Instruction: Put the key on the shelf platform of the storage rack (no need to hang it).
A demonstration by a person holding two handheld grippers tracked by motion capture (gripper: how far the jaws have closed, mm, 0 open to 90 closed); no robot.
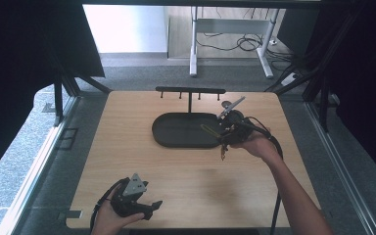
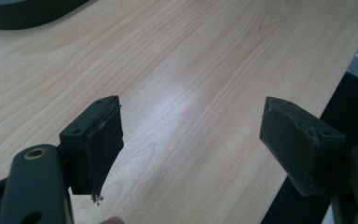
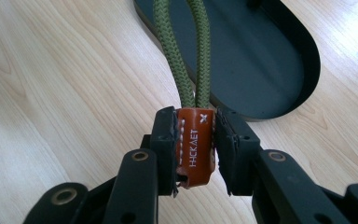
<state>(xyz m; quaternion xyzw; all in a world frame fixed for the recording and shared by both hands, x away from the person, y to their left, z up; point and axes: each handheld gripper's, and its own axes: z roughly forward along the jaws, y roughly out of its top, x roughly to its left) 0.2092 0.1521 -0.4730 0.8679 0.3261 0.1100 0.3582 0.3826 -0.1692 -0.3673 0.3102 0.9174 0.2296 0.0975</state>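
High view coverage is taken up mostly by a light wooden table [image 1: 142, 166], on which a black oval tray [image 1: 176, 131] is set toward the far edge, with a black T-shaped rack [image 1: 190, 91] standing upright just behind it. The right gripper [image 1: 223, 131] is held at the tray's right end, above its rim, and the left gripper [image 1: 147, 205] is held low over the near left part of the table, well apart from the tray.

Right gripper view detail: the right gripper [image 3: 196, 135] is clenched on a brown leather tab [image 3: 196, 142], which is pressed between both pads. White stitching and stamped lettering are seen on the tab. A doubled green cord [image 3: 186, 56] is led out of the tab's top, away from the jaws and across the tray [image 3: 279, 70], which lies directly ahead of the fingertips. The far end of the cord is cut off by the frame edge.

Left gripper view detail: the left gripper [image 2: 191, 135] is released, with its jaws set wide apart and bare table [image 2: 191, 70] between them. A corner of the tray [image 2: 23, 11] is seen at the upper left.
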